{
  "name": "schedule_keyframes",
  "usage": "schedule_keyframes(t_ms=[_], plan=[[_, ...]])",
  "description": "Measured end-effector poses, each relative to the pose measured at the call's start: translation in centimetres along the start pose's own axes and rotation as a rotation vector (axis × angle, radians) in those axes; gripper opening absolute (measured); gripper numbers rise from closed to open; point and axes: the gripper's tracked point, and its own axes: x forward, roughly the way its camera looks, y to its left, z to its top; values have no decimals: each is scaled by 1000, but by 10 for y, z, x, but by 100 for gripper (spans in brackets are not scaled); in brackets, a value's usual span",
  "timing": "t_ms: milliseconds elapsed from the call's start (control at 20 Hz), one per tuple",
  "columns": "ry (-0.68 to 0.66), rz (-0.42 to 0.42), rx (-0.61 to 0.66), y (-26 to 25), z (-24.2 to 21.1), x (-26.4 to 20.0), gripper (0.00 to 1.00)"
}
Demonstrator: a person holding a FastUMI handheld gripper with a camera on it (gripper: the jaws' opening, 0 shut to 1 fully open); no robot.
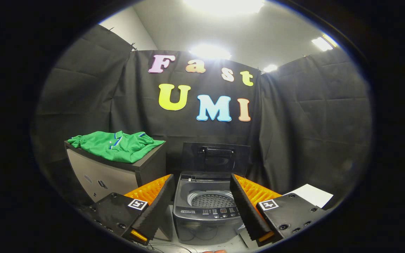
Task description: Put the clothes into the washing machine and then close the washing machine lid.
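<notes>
**A:** Where do the jaws stand, and in what state?

**B:** The gripper (202, 196) occupies the lower centre of the frame; its jaws are spread wide apart and grasp nothing; each finger shows a dark ridged pad facing inward and an orange backing facing outward; a square black-and-white marker sits on each black finger base.

**A:** And the washing machine?

**B:** The washing machine (207, 212), a small grey top-loader, sits in the lower centre, framed in the gap between the jaws and just ahead of them; its drum opening (212, 199) is exposed, with the perforated drum floor visible; the control panel runs along the near edge; the lid (216, 156) stands raised, upright behind the opening, its handle facing the camera.

**A:** Where are the clothes?

**B:** A green shirt (116, 144) with a blue-and-white trimmed collar lies folded at the left centre of the frame, on top of a dark-topped cabinet (118, 174); it lies beyond the left-hand finger, higher in the frame than the fingertips, well apart from both jaws and to the left of the machine; one corner of the fabric hangs over the cabinet's top edge nearest the machine.

**A:** Anything else?

**B:** A white sheet (311, 195) lies at the lower right, beyond the right-hand finger base.
</notes>
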Motion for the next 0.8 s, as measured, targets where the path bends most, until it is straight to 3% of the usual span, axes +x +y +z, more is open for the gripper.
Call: schedule_keyframes(t_ms=[600,800], plan=[[-23,64,-3,21,25,14,98],[44,121,84,47,41,34,98]])
